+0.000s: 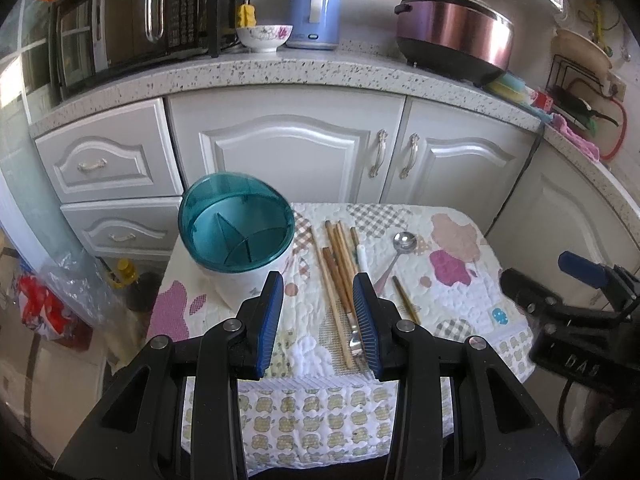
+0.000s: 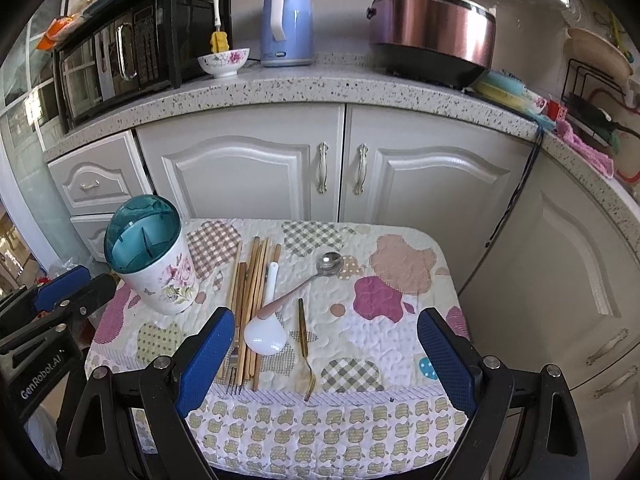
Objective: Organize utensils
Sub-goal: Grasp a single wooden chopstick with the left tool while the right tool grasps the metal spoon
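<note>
Quilted tablecloth (image 2: 400, 344), speckled countertop (image 2: 280, 92), white cabinets (image 2: 432, 184)

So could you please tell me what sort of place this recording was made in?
Most likely a home kitchen: a black microwave oven, a light blue electric kettle and a copper-coloured rice cooker stand on a speckled stone countertop above white cabinets.

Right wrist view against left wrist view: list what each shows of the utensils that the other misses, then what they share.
Only the right wrist view shows the white spoon's bowl, the gold fork's tines and the holder's floral side. Only the left wrist view looks straight down into the holder's divided compartments, which hold nothing. Both show the holder, the chopsticks, the metal spoon, and both grippers, left and right, open above the table.
</note>
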The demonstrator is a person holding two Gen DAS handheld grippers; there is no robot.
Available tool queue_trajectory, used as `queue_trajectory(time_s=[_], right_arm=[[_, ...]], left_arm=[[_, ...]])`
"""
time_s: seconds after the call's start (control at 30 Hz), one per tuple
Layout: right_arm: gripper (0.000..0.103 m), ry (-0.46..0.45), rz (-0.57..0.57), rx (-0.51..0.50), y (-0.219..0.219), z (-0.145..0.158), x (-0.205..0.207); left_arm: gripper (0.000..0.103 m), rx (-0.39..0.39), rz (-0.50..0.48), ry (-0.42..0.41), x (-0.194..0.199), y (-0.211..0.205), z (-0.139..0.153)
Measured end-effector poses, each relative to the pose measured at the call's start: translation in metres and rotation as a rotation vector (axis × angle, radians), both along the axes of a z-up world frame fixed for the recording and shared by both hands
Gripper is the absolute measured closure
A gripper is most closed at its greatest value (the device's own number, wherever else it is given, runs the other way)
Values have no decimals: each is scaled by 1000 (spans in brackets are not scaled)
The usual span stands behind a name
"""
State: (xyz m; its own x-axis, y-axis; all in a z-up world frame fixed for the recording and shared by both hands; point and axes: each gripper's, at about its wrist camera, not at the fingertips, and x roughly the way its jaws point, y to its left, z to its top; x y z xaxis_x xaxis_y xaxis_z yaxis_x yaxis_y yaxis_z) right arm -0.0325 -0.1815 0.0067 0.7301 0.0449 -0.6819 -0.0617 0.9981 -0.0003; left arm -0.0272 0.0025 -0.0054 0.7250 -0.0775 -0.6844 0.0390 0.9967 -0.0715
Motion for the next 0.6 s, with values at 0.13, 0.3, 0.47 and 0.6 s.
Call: queue_trajectory(time_s=[0.13,0.3,0.47,0.6], right_arm=[[12,27,9,10,-5,-11,12],[12,76,56,68,-17,-35,41],[22,179,86,128,-28,-65,83],[33,238,108,170,-32,-87,116]], left_arm=[[68,-32,6,44,7,15,-18],[68,-78,-24,109,19,18,-43],[68,-112,-67,162,35,7,-67],[68,-113,-100,225,55,-3,-90]])
